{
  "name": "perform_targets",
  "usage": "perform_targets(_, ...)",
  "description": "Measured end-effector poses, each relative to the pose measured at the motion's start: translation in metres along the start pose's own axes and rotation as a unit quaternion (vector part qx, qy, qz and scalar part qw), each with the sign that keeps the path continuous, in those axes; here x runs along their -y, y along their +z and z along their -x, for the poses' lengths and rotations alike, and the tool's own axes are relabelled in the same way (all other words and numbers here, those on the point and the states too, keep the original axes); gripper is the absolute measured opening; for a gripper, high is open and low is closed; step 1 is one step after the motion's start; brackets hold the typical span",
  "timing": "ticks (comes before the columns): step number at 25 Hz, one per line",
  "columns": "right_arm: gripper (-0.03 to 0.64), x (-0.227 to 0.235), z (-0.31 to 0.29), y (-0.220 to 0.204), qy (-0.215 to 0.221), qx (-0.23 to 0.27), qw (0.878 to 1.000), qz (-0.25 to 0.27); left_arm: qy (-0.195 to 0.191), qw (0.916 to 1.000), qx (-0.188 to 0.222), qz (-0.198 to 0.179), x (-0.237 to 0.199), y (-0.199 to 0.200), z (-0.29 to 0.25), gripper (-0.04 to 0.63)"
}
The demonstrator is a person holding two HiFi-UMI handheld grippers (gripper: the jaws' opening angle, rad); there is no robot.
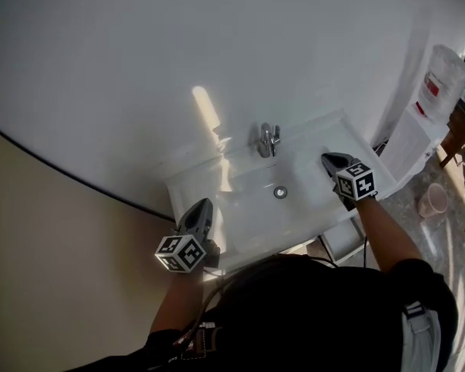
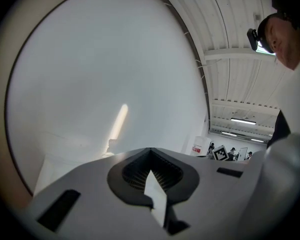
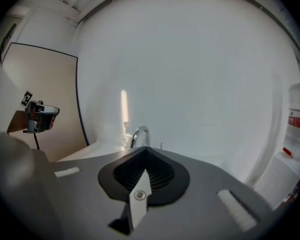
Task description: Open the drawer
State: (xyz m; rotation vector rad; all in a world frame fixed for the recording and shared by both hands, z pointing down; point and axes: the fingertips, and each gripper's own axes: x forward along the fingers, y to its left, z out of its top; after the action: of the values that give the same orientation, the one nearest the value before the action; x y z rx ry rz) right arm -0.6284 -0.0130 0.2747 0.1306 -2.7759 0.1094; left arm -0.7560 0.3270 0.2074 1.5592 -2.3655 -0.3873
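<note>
A white washbasin unit (image 1: 198, 186) stands against the white wall, with a chrome tap (image 1: 268, 139) and a drain (image 1: 280, 192). Below its front right corner a white drawer front (image 1: 342, 240) shows; whether it is pulled out I cannot tell. My left gripper (image 1: 201, 205) hovers over the unit's left end, jaws shut and empty. My right gripper (image 1: 330, 160) hangs over the right end of the basin, also shut with nothing in it. In the left gripper view the shut jaws (image 2: 150, 150) face the bare wall. In the right gripper view the shut jaws (image 3: 145, 149) point toward the tap (image 3: 139, 134).
A water dispenser (image 1: 442, 84) with a bottle on top stands at the right against the wall. A pink cup (image 1: 432, 200) sits on the floor beside it. A beige wall panel (image 1: 54, 254) fills the left. My body covers the unit's front.
</note>
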Motion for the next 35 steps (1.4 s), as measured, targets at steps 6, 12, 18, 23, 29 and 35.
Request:
perform_targets(6, 0.0, -0.066, -0.052, 0.029, 0.054, 0.013, 0.998, 0.01, 0.036, 0.9992, 0.019, -0.004, -0.046, 0.023, 0.047, -0.009)
perform_targets(12, 0.0, -0.101, -0.089, 0.043, 0.099, 0.018, 0.995, 0.015, 0.075, 0.9966, 0.035, -0.004, -0.083, 0.029, 0.072, -0.009)
perform_targets(18, 0.0, -0.089, -0.104, 0.057, 0.141, 0.024, 0.989, 0.046, 0.112, 0.9919, 0.059, 0.007, -0.079, 0.035, 0.061, -0.009)
perform_targets(23, 0.0, -0.049, -0.105, 0.061, 0.166, 0.019, 0.985, 0.04, 0.119, 0.9884, 0.093, 0.016, -0.06, 0.031, 0.023, -0.009)
perform_targets(29, 0.0, -0.02, -0.108, 0.061, 0.169, 0.018, 0.985, 0.017, 0.119, 0.9894, 0.082, 0.013, -0.049, 0.031, -0.008, -0.009)
perform_targets(35, -0.002, -0.027, -0.116, 0.058, 0.17, 0.019, 0.985, 0.016, 0.115, 0.9905, 0.073, 0.017, -0.056, 0.03, -0.008, -0.009)
